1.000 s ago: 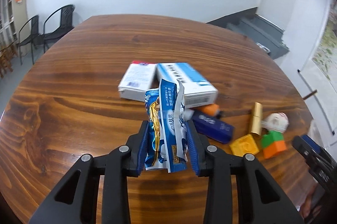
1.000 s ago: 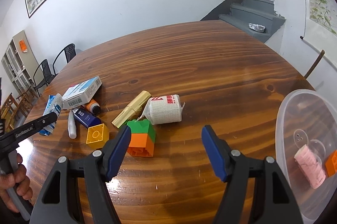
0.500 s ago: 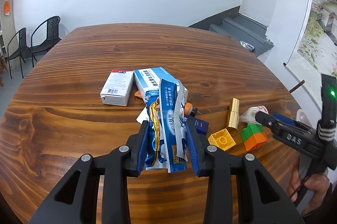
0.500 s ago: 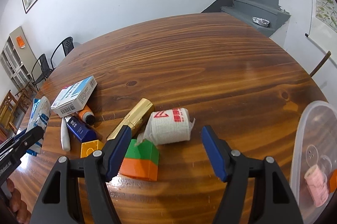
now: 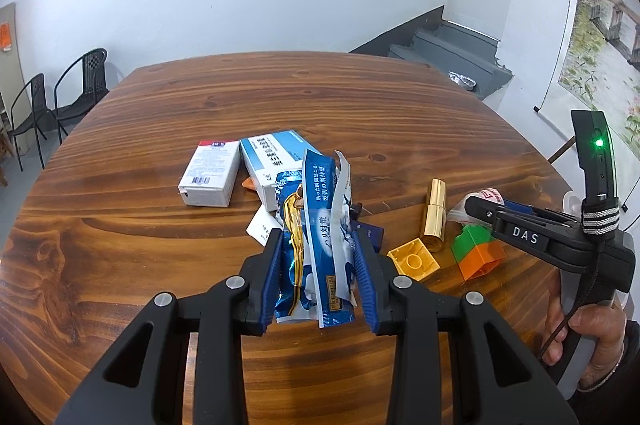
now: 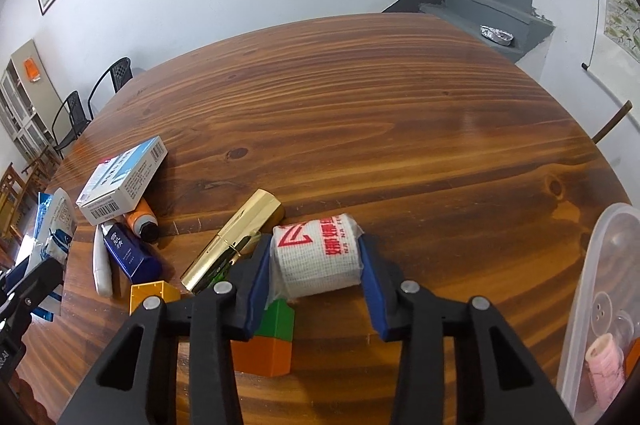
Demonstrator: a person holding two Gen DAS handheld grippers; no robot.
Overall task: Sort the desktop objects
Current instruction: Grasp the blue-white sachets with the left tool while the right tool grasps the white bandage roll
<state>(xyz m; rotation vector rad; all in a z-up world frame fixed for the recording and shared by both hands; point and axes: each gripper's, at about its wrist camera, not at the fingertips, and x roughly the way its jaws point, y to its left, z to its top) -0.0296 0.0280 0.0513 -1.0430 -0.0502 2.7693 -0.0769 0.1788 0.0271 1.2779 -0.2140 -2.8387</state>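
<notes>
My left gripper (image 5: 316,257) is shut on a blue and white snack packet (image 5: 316,249) and holds it upright above the round wooden table (image 5: 280,97). My right gripper (image 6: 314,257) has closed around a white bandage roll (image 6: 316,257) with red print; both blue pads touch its ends. The roll rests just behind a green and orange block (image 6: 268,341). The right gripper also shows at the right of the left wrist view (image 5: 480,209).
On the table lie two boxes (image 5: 208,173) (image 5: 272,161), a gold tube (image 6: 236,237), a yellow block (image 6: 154,295), a dark blue bottle (image 6: 128,253), an orange bottle (image 6: 140,225) and a white tube (image 6: 101,269). A clear plastic bin (image 6: 600,305) stands at the right.
My right gripper moved forward and down over the bandage roll and its jaws closed onto it. My left gripper lifted and drew back with the packet.
</notes>
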